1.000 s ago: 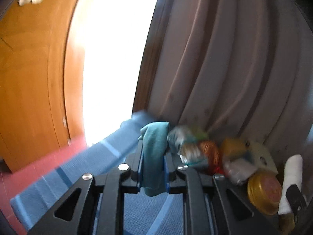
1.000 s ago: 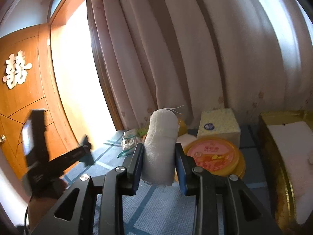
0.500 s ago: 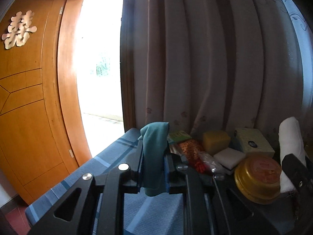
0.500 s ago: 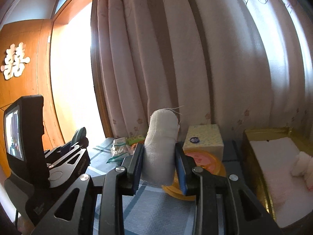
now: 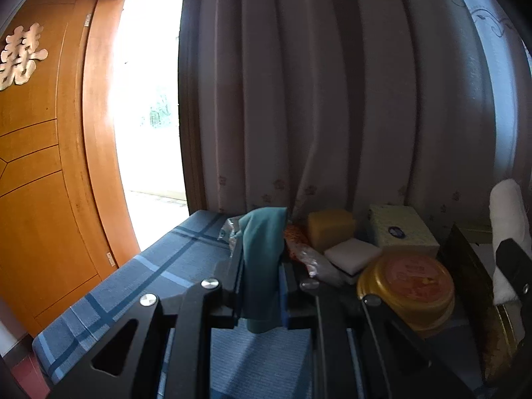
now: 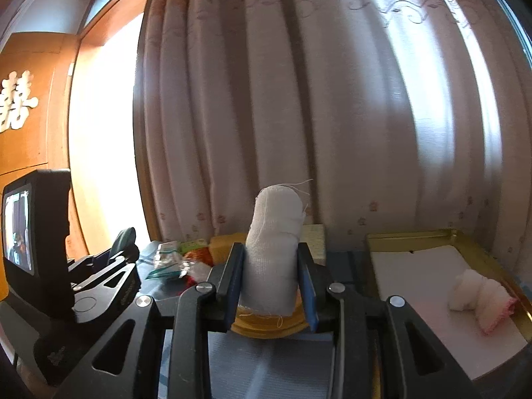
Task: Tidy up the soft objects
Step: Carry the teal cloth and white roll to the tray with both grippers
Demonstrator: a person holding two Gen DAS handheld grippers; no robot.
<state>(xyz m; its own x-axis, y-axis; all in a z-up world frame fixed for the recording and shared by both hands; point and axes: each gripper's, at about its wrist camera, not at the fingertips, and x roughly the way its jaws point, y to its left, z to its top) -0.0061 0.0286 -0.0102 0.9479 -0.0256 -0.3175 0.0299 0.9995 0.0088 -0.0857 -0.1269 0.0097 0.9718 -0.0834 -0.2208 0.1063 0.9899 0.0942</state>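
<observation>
My left gripper is shut on a teal cloth that hangs between its fingers above the blue checked table. My right gripper is shut on an upright white gauze roll; the roll also shows at the right edge of the left wrist view. A gold tray with a white liner stands to the right and holds a pink-white rolled cloth. The left gripper body with its small screen is at the left of the right wrist view.
Along the curtain stand a yellow sponge, a white sponge, a pale tissue box, a gold round tin and plastic snack packets. A wooden door and a bright doorway are on the left.
Both grippers have swung to the right and steadied. The tray with the rolled cloth has come into fuller view on the right. Both grips are unchanged.
</observation>
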